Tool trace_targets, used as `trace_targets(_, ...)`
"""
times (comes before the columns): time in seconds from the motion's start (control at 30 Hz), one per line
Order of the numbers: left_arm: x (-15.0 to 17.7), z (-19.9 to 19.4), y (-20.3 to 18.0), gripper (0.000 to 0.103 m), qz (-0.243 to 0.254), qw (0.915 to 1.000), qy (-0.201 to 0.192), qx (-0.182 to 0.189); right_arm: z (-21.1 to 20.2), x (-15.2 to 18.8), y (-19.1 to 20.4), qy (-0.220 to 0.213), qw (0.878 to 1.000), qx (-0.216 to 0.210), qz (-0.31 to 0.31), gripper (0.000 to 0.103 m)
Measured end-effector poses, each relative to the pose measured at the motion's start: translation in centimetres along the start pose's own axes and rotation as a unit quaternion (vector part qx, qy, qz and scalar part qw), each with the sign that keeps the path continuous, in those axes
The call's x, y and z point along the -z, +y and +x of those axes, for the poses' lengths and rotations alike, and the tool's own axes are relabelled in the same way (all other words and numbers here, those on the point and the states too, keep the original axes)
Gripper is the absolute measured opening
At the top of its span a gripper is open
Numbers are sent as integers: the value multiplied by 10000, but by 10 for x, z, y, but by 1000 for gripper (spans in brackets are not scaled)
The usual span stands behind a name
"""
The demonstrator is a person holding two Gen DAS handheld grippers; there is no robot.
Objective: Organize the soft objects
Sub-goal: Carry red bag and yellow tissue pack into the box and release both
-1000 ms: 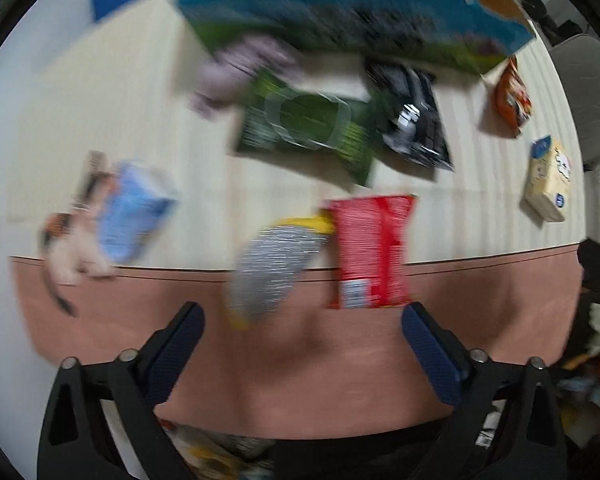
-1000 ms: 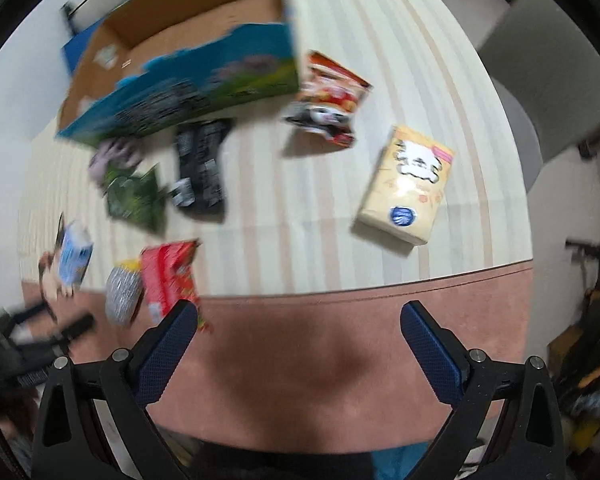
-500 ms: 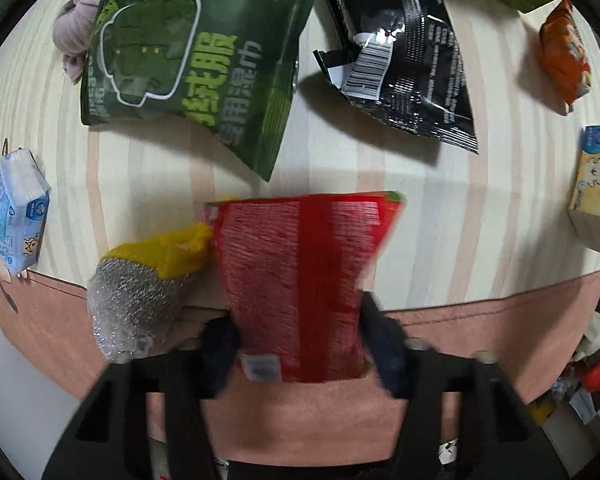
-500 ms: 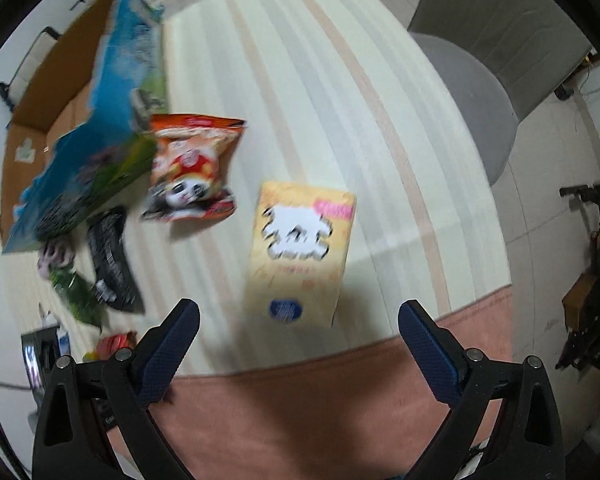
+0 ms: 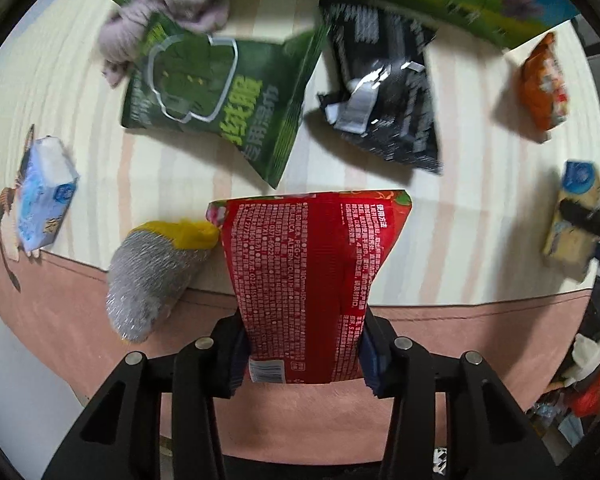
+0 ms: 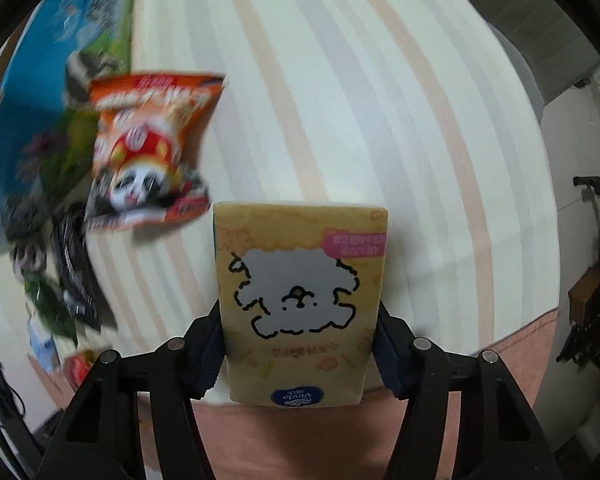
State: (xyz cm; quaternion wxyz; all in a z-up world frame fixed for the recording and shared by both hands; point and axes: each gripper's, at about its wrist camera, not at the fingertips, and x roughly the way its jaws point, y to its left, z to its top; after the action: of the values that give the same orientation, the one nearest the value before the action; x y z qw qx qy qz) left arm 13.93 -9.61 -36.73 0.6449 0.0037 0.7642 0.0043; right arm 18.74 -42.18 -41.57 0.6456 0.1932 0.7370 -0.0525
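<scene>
Your left claw [image 5: 302, 354] is clamped on the lower end of the red packet [image 5: 308, 280], low centre of frame. Touching the packet's left side lies the silver-and-yellow scrubber [image 5: 152, 272]; the green pouch [image 5: 220, 108] sits above on the striped table [image 5: 160, 176]. Your right claw [image 6: 298, 354] grips the yellow tissue pack [image 6: 300, 300], low centre. The orange panda snack bag [image 6: 148, 148] lies at upper left.

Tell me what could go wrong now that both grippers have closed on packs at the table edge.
The left gripper pinches only the near end of the red pouch; it may sag or slip when lifted. The silver-and-yellow mitt touches it and could be dragged off the edge. The right gripper squeezes the soft yellow tissue pack, which may deform.
</scene>
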Motion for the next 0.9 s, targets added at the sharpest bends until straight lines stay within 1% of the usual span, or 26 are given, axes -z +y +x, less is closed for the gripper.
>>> trace_targets(0.17,13,-58,-15,42,11,9991,-358,229,-24,29,17,-14,9984,-293,-487,65)
trace_targets(0.2,15,-79,-14,42,13,9984,-472,316,-34,36,23,-45,9974,-388,-609,65)
trace_targets(0.37,14,-151,-28,42,96,9926,-1004,681,-98,58,56,-402,9886,-844,-1178,65)
trace_targets(0.4,4,-171,-31,42,139,9907,-1126,757,-114,60,63,-508,9861,-926,-1279,65)
trace_targets(0.47,-19,-183,-43,42,194,9878,-1275,873,-143,60,78,-702,9809,-1080,-1457,65)
trace_targets(0.57,-51,-207,-31,42,231,9837,-1466,1016,-187,48,105,-948,9728,-1273,-1689,65)
trace_targets(0.67,-91,-223,-16,42,261,9815,-1643,947,-218,32,137,-1199,9660,-1282,-1896,65)
trace_targets(0.73,-121,-227,-4,42,269,9815,-1692,858,-224,16,158,-1316,9640,-1222,-1959,65)
trace_targets(0.8,-156,-228,8,42,268,9830,-1614,838,-225,-6,181,-1415,9637,-1153,-1950,65)
trace_targets(0.9,-209,-214,23,42,312,9855,-1453,817,-207,-49,219,-1389,9657,-992,-1956,65)
